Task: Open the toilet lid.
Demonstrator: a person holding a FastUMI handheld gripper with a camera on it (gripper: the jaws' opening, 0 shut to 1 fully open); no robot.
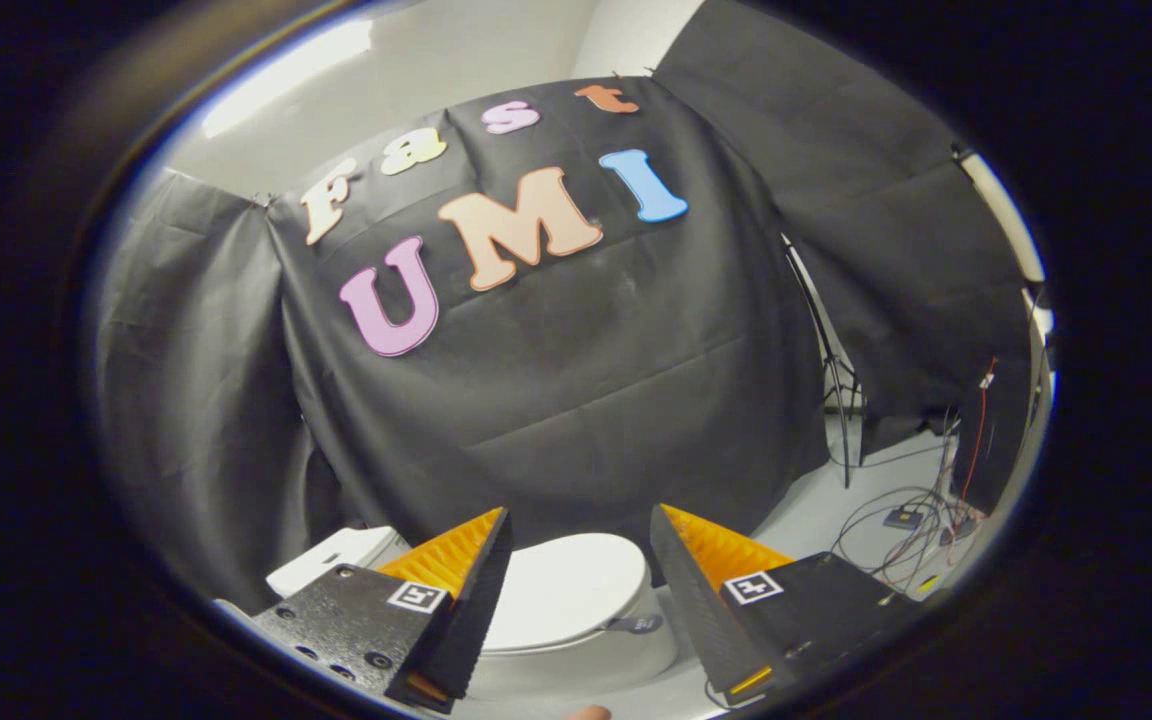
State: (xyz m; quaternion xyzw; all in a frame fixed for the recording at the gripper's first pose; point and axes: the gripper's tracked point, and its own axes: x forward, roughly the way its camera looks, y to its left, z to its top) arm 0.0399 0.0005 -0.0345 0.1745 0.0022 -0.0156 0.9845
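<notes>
A white toilet stands low against the black cloth wall, its lid (564, 590) lying flat and closed over the bowl (576, 665). The white tank (336, 555) shows partly behind the left finger. My gripper (581, 525) hangs above and short of the toilet, open, with a wide gap between the fingertips and nothing in it. The lid appears through that gap, beyond and below the fingers. A small dark tab (639, 624) sits at the lid's right rim.
A light stand (829, 375) rises from the pale floor to the right of the toilet. Loose cables and a small box (904, 517) lie on the floor further right. Black cloth walls close in behind and to both sides.
</notes>
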